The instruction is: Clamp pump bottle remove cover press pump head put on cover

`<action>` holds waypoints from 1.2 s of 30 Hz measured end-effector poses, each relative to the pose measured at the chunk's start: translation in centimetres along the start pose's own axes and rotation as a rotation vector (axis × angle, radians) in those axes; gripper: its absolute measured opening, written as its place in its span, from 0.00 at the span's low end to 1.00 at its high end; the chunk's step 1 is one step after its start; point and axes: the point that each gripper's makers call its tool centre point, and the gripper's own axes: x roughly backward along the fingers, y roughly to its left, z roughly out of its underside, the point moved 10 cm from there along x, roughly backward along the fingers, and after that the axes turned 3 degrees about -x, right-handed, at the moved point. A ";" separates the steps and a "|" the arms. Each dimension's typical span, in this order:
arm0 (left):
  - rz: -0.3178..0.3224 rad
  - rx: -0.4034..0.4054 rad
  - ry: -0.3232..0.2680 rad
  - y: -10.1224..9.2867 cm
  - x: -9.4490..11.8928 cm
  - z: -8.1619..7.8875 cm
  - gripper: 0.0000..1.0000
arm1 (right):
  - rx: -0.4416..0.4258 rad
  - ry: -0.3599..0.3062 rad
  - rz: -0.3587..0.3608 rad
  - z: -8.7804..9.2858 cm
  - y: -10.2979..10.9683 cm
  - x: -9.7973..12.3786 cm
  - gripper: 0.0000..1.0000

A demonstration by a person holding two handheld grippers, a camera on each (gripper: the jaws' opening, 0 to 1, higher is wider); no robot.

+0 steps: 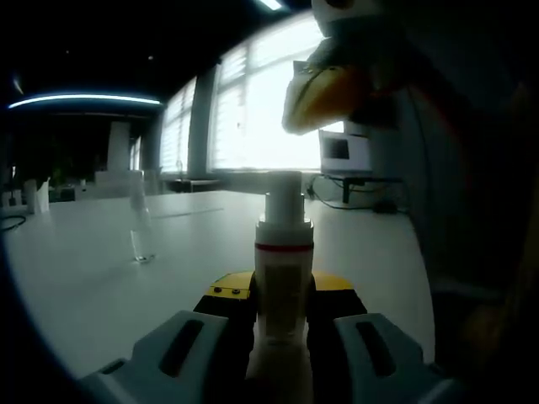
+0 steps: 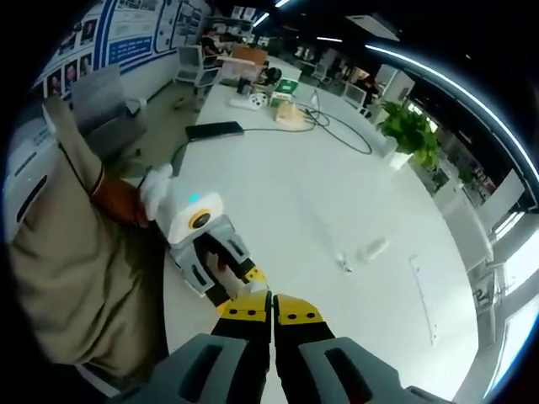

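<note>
Two jaws of your left gripper [image 1: 282,332] hold the pump bottle [image 1: 283,278] upright over the table [image 1: 101,278], its pump head bare. Your right gripper [image 2: 272,316], jaws pressed together and empty, hovers above it: come straight down and press squarely. Right gripper view alone shows the cover [image 2: 371,249] lying far right.

The white plastic pump bottle [image 1: 284,278] looks smooth and faintly glossy. The clear plastic cover [image 1: 141,227] is transparent and shiny. The white surface [image 2: 337,210] is smooth with a soft sheen. The person's tan cloth sleeve [image 2: 76,269] looks matt.
</note>
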 end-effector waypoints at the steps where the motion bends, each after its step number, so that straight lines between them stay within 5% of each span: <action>1: 0.000 0.000 0.000 0.0 0.0 0.0 0.14 | 0.007 0.006 -0.007 -0.1 0.0 0.0 0.00; 36: 0.003 0.007 -0.001 0.2 0.1 0.0 0.14 | 0.121 0.171 -0.123 -1.3 0.1 -2.0 0.00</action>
